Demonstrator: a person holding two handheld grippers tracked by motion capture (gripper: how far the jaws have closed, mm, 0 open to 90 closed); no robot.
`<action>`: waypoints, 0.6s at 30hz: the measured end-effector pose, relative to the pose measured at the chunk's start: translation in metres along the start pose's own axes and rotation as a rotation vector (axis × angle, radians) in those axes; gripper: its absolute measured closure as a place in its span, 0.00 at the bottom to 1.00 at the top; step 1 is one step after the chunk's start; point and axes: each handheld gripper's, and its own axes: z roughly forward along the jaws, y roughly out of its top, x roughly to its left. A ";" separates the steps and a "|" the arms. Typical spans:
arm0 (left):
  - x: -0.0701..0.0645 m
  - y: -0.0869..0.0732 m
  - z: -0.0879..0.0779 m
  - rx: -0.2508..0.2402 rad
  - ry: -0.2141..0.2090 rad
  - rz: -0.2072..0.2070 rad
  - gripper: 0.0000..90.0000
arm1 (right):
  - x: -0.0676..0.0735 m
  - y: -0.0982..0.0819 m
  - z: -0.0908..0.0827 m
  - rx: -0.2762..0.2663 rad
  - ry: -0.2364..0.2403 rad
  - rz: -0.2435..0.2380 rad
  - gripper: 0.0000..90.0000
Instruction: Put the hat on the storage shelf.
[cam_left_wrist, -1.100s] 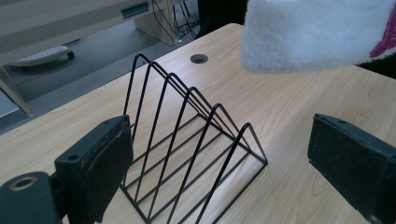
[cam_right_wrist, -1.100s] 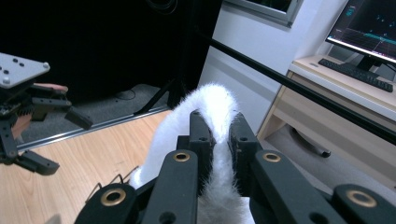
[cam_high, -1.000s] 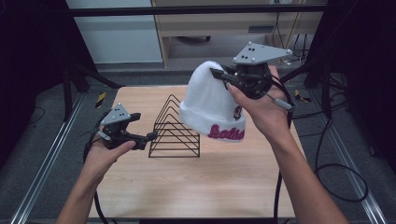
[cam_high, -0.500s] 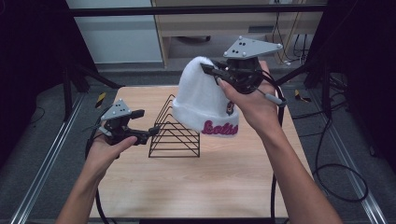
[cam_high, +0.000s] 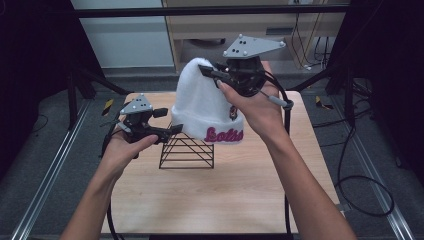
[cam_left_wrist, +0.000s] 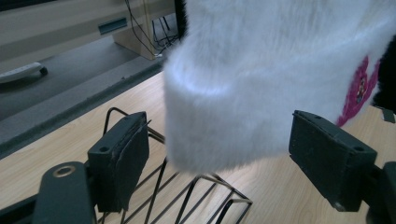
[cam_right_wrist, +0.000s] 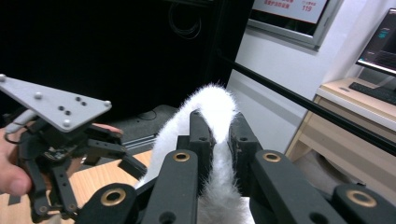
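Left gripper (cam_high: 167, 131), held low in the person's left hand (cam_high: 122, 147) at the near left of the wooden table (cam_high: 235, 195), pointed toward the middle with its jaws apart; they had just been closing. In the left gripper view the folded brim of a white fuzzy hat (cam_left_wrist: 261, 84) hung between the two black pads (cam_left_wrist: 133, 149) without either pad pressing on it, so nothing was gripped on that side. A black wire rack (cam_high: 187, 150) stood on the table just below and beside those jaws, its slanted loops rising to a ridge under the hat's brim.

Hat (cam_high: 207, 107), centre: held up in the air above the rack, crown uppermost, pink lettering on the turned-up brim facing the near side of the table.

Right gripper (cam_high: 210, 72), held high in the right hand (cam_high: 255, 105), was clamped on the crown of the hat. The right gripper view showed its jaws squeezed tight on a thin fold of the white pile (cam_right_wrist: 215, 121), with the left gripper and its grey plate (cam_right_wrist: 56, 107) visible farther off.
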 end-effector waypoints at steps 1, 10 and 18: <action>0.001 0.000 0.002 0.004 -0.002 -0.004 0.22 | 0.001 0.000 0.001 0.000 0.004 0.001 0.93; 0.004 0.001 0.010 0.022 -0.034 -0.018 0.27 | 0.005 0.000 0.010 -0.001 0.035 0.002 0.93; 0.004 0.004 0.007 0.014 0.014 -0.019 0.76 | 0.004 -0.001 0.012 -0.005 0.037 -0.002 0.92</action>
